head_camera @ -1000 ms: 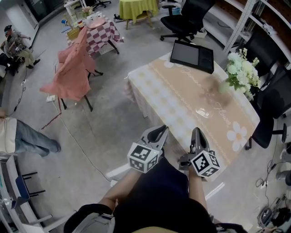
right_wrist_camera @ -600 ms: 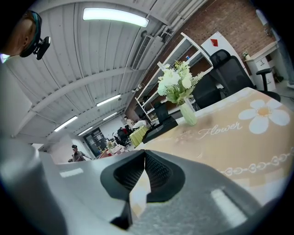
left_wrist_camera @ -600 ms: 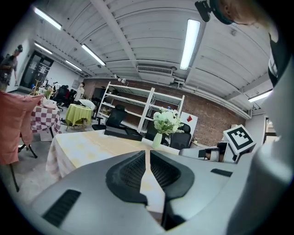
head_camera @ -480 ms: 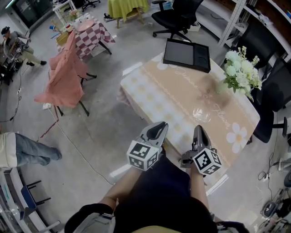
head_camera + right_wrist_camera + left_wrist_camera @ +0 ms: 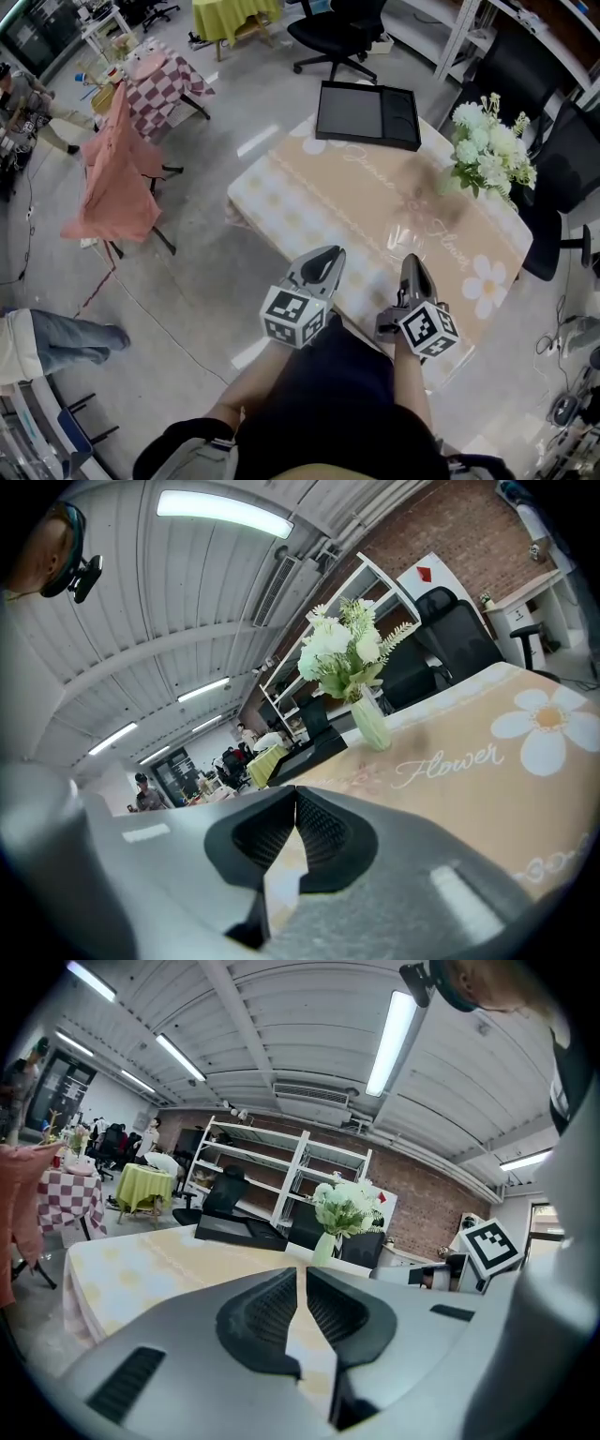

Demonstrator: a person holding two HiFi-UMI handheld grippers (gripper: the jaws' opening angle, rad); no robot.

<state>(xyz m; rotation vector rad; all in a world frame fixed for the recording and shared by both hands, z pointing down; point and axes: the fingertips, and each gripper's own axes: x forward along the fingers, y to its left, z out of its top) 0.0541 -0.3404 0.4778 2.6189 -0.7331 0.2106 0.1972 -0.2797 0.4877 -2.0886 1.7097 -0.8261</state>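
Both tongs sit low in the middle of the head view, held out in front of the person's dark top. The left tongs (image 5: 327,255) are closed. In the left gripper view the two ribbed pads stand together with only a thin slit between them, and nothing is in it. The right tongs (image 5: 412,265) are closed too, pads together and empty in the right gripper view.

Both point toward the worktop (image 5: 319,202), which runs from the centre of the frame to the upper right. The right tongs are over its near edge, and the left tongs are just at its near corner. It has a pale beige cloth with a checked border, a white daisy print and the word "Flower".

A black tray (image 5: 366,114) lies at the far end, toward the top of the frame. A vase of white flowers (image 5: 486,155) stands upright near the right edge. Between the vase and the right tongs there is a faint clear glass piece (image 5: 405,229), too dim to tell its shape.

On the grey floor at the left, a pink cloth (image 5: 111,173) hangs over a chair. Above it is a checked table (image 5: 161,80). A black office chair (image 5: 339,33) stands at the top, and a leg in jeans (image 5: 56,342) shows at the lower left.
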